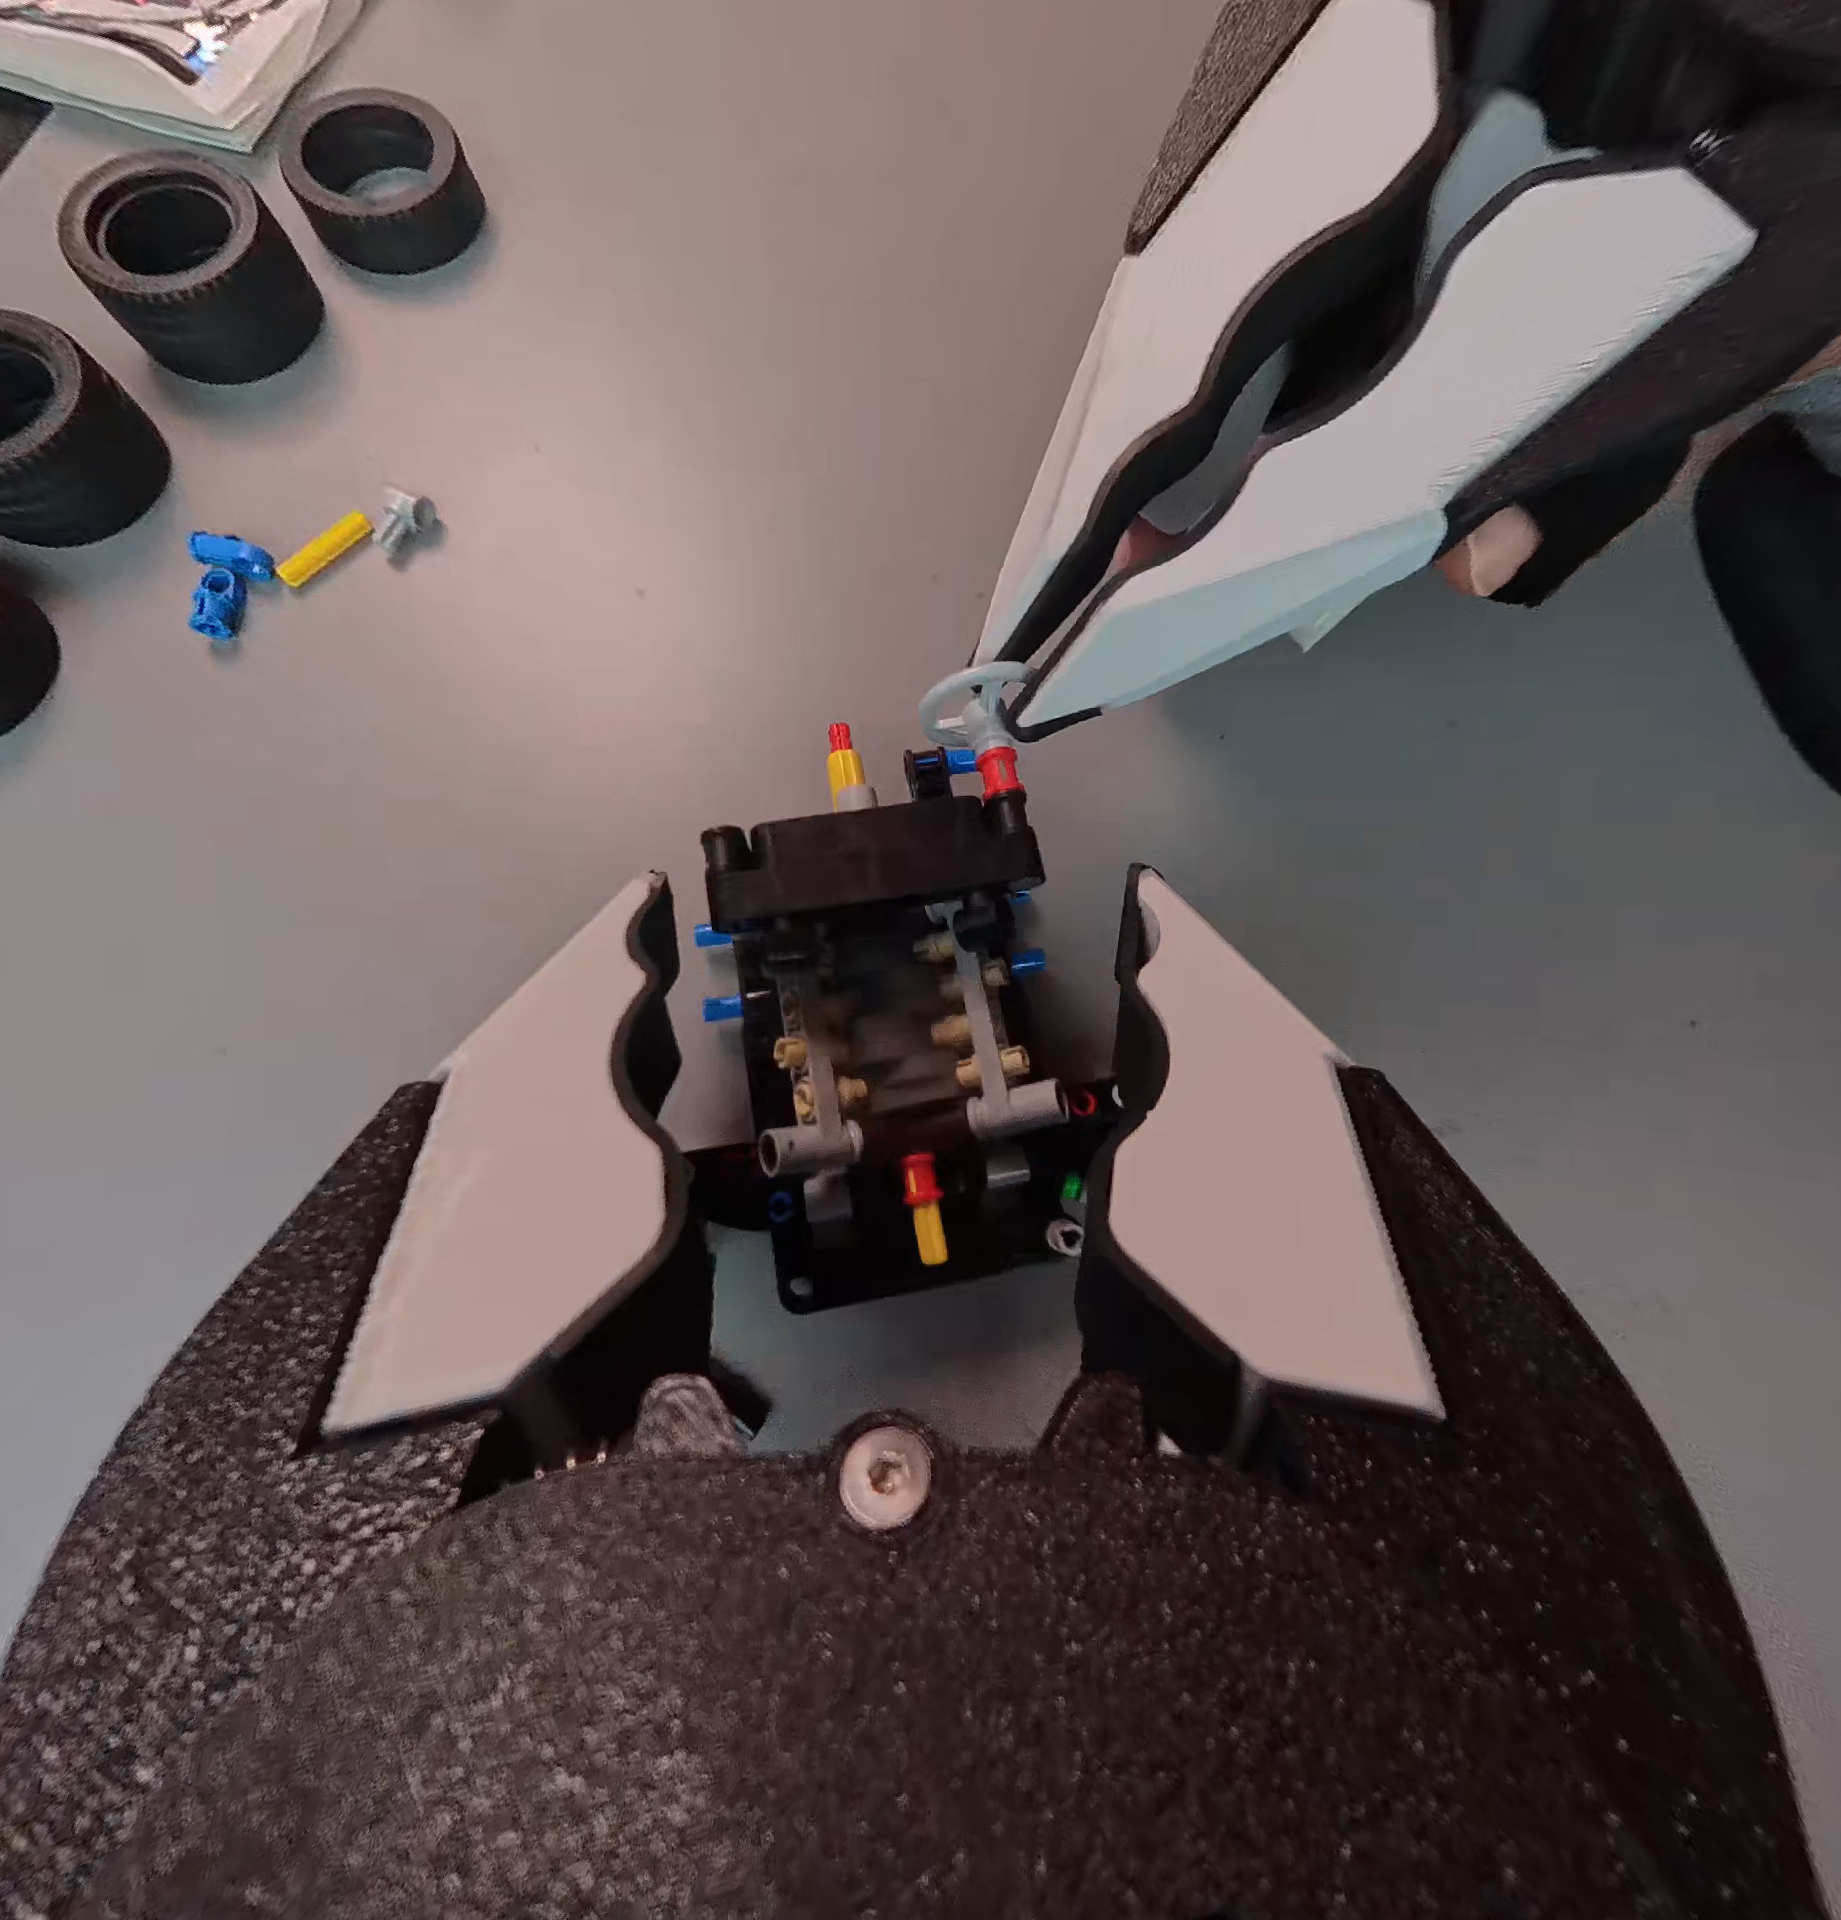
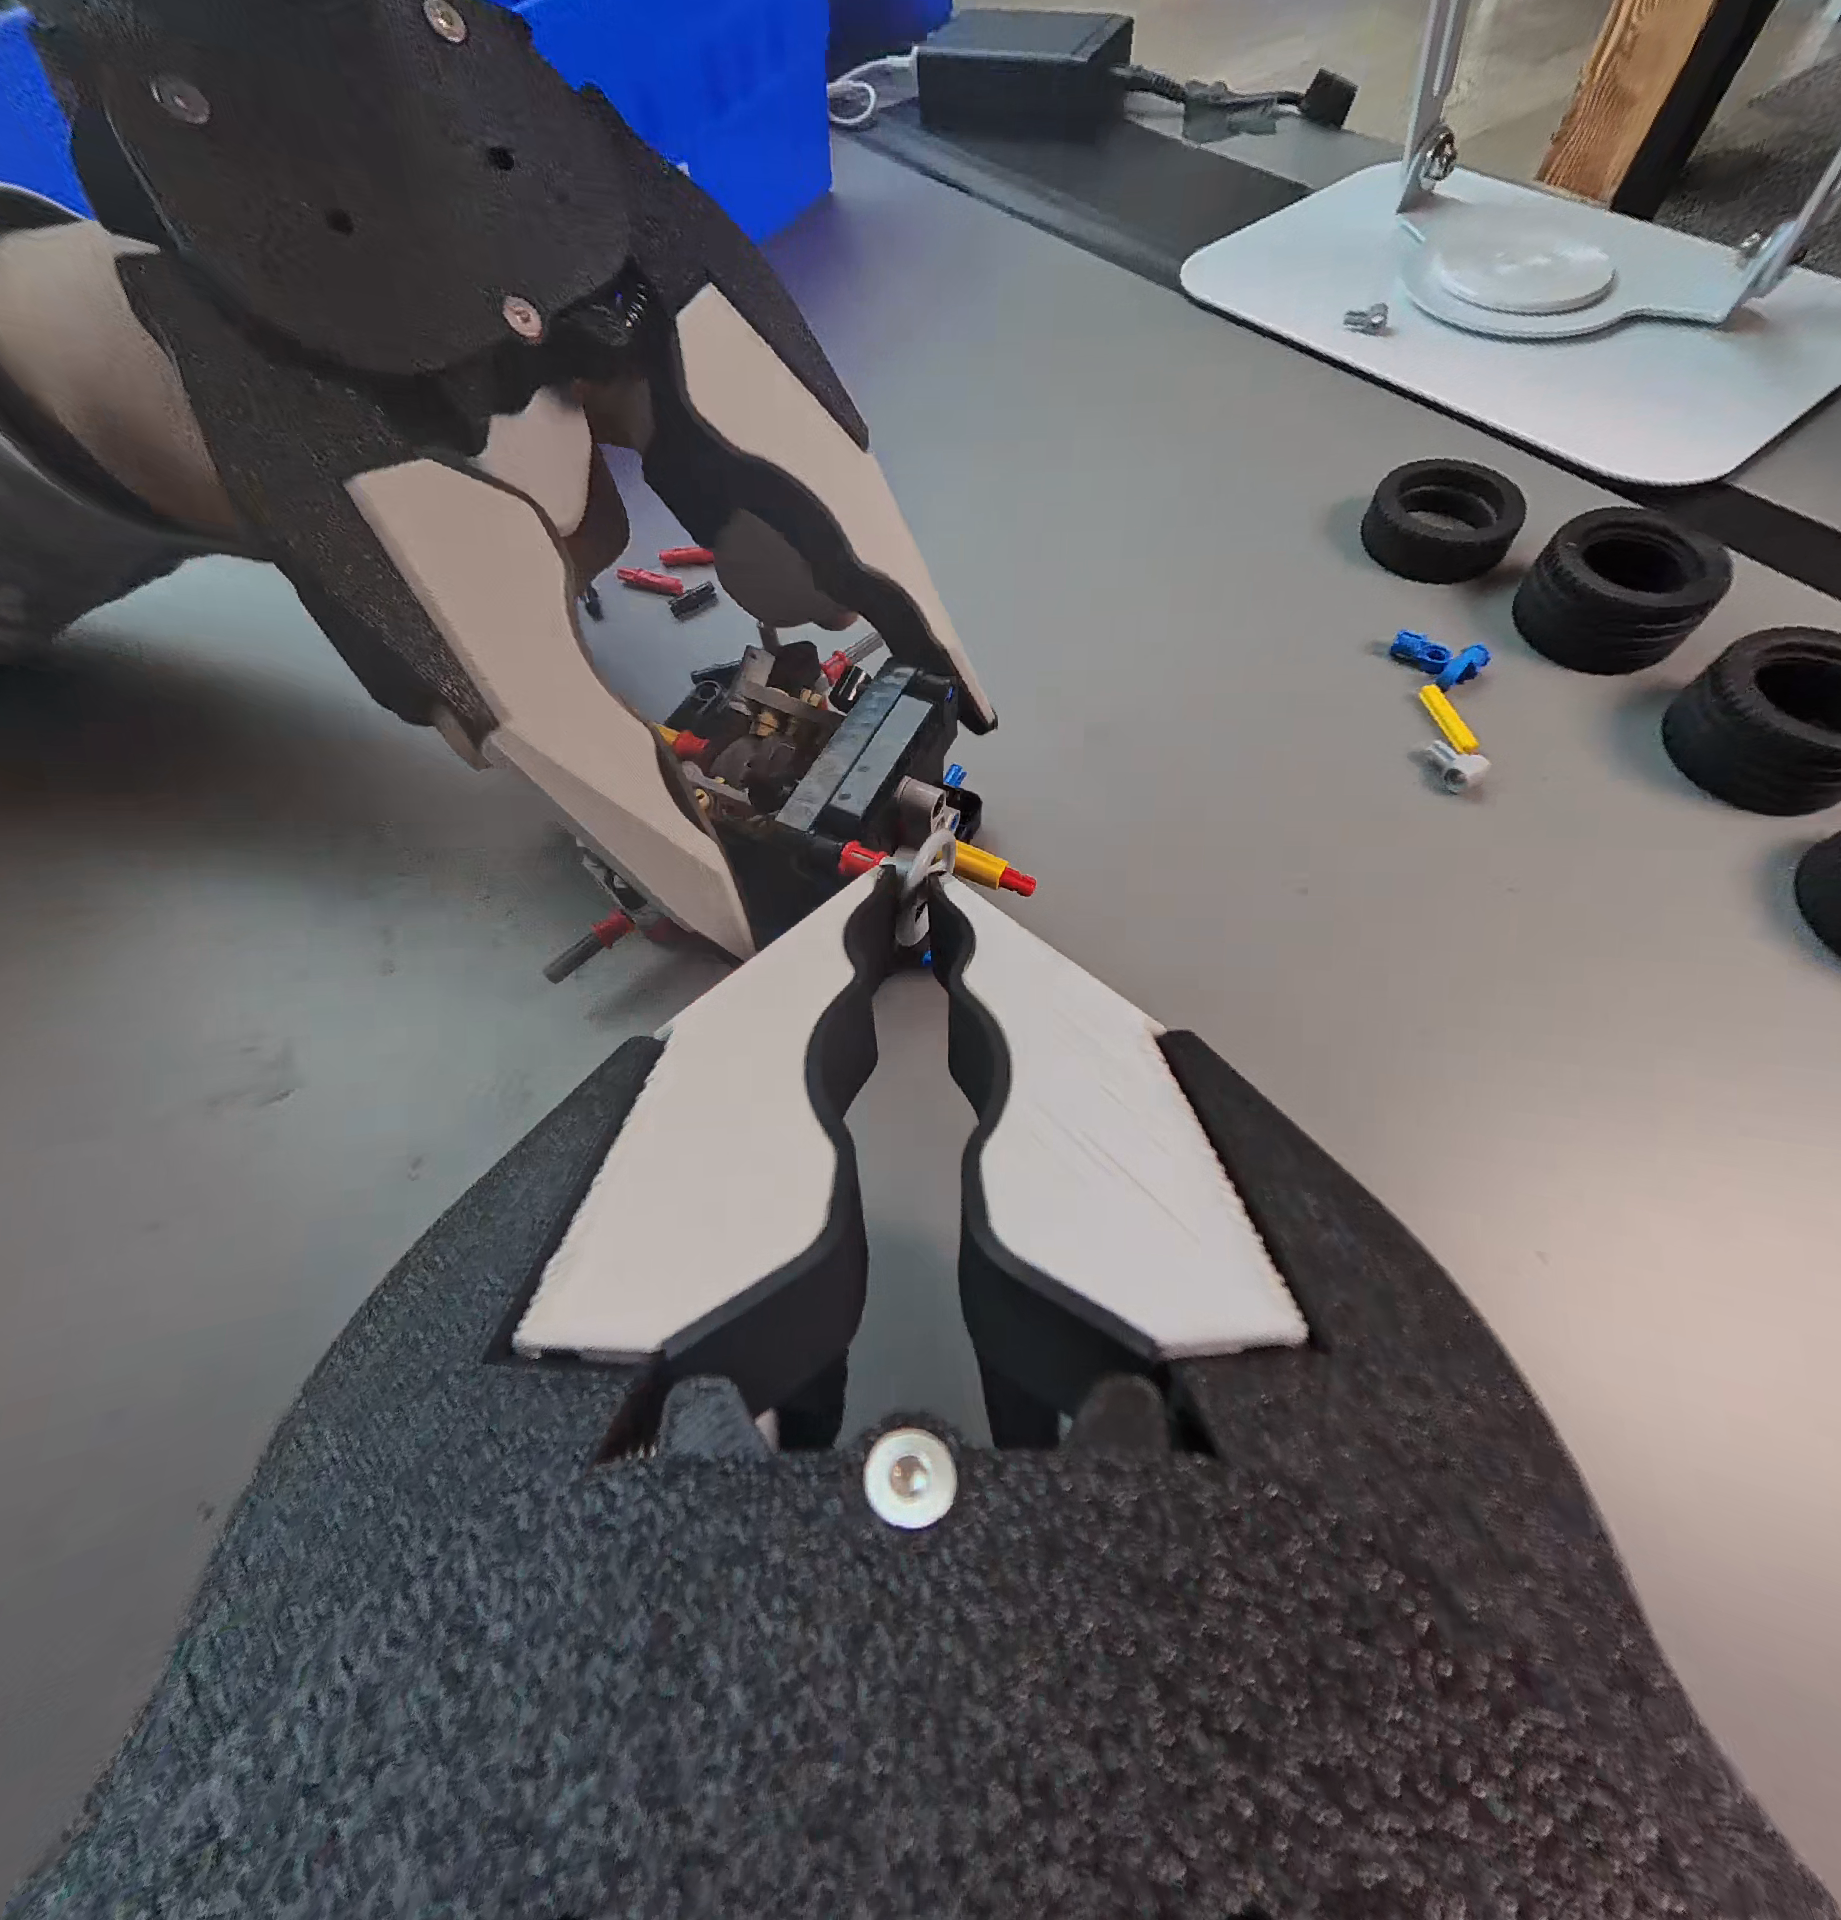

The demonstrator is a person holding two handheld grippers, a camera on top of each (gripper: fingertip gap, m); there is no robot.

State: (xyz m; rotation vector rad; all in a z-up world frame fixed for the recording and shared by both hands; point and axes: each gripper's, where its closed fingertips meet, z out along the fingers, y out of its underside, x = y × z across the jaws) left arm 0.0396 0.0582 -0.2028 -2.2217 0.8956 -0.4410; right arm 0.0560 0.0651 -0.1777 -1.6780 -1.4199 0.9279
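A black toy-brick assembly [image 1: 874, 862] with grey beams, tan pins and red, yellow and blue pins lies on the grey table. My left gripper [image 1: 895, 883] straddles it, with its fingers closed against the wider rear sides. In the right wrist view the left gripper [image 2: 854, 826] reaches in from the upper left around the assembly [image 2: 864, 748]. My right gripper [image 2: 905, 883] is shut on a small grey steering wheel [image 2: 921, 873] at the assembly's front end. In the left wrist view the wheel [image 1: 957, 701] sits on a red bush [image 1: 997, 771], pinched by the right gripper [image 1: 1009, 707].
Several black tyres [image 2: 1622, 587] lie at the right, with blue [image 2: 1435, 657], yellow [image 2: 1448, 717] and grey [image 2: 1456, 769] loose pieces near them. Red pins [image 2: 667, 569] lie behind the assembly. A monitor stand base [image 2: 1518, 353], a blue bin [image 2: 708, 94] and a booklet [image 1: 147, 62] sit farther off. The tips of both grippers are at nearly the same place.
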